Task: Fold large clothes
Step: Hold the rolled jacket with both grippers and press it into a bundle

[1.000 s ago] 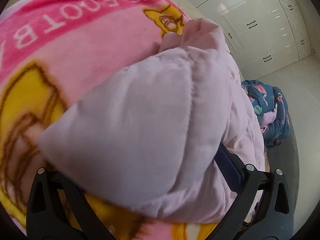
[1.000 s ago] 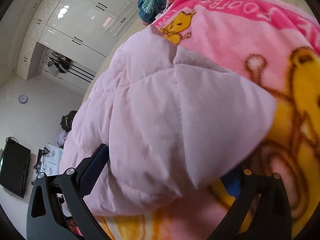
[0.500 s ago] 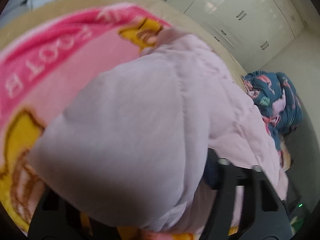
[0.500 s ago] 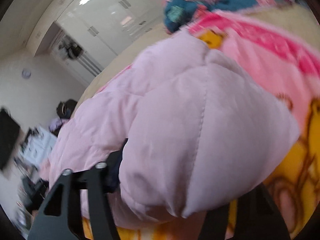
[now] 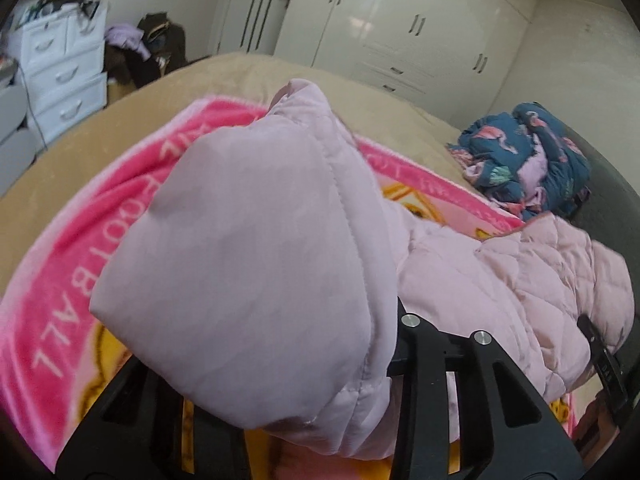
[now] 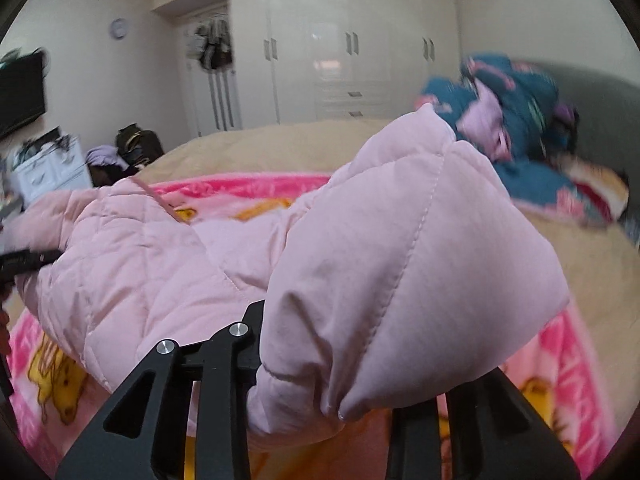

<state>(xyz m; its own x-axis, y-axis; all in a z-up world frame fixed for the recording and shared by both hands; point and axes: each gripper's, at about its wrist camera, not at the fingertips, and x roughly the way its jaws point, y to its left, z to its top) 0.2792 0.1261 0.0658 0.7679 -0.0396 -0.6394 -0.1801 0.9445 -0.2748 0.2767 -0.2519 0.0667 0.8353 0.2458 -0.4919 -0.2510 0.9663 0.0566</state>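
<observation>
Left wrist view: pink jacket (image 5: 248,264) hides fingers; blue bundle (image 5: 528,164) beyond.

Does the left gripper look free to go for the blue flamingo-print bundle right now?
Probably not: the left gripper is closing on a corner of the pink puffer jacket, which fills its jaws. The blue bundle lies across the bed, beyond the jacket.
</observation>
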